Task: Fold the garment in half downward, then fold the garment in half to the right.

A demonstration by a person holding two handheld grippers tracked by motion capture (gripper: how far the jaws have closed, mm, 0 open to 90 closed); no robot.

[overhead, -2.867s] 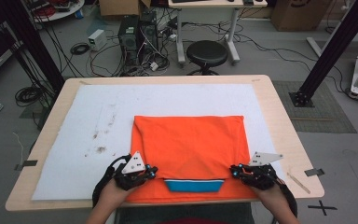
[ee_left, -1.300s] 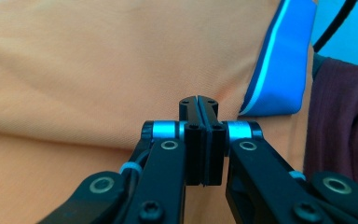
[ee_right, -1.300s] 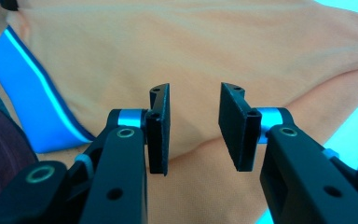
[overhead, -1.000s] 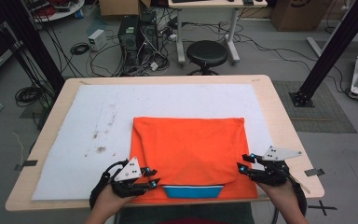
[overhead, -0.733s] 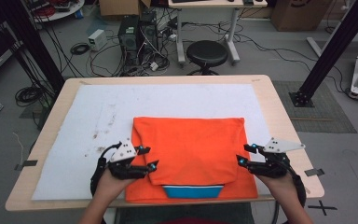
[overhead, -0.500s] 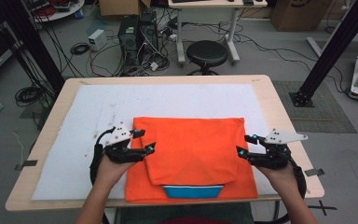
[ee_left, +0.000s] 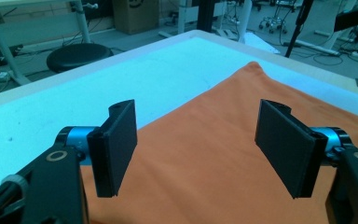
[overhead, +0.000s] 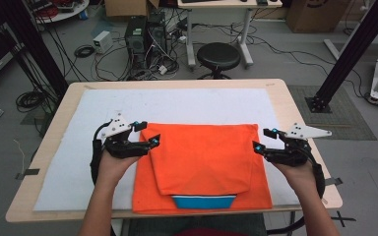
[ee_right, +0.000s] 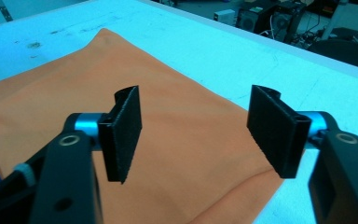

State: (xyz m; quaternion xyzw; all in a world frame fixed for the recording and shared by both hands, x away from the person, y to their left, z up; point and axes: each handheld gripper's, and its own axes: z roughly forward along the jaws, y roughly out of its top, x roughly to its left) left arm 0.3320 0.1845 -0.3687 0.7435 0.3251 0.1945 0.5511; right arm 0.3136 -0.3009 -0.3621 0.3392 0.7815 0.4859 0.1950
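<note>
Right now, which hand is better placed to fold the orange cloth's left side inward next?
Probably the left: the left tongs hang open over the orange cloth's left edge; the right tongs are at the opposite edge.

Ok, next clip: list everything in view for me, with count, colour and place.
orange cloth: one, orange, folded, at the near middle of the mat, a blue and white strip at its near edge.
mat: one, white, covering most of the table.
table: one, light wood.
stool: one, black, on the floor beyond the table.
computer towers: two, dark, on the floor among cables.
cardboard box: one, brown, far right.
left gripper: one, black, jaws open, nothing between them, at the cloth's left edge.
right gripper: one, black, jaws open, nothing between them, at the cloth's right edge.
</note>
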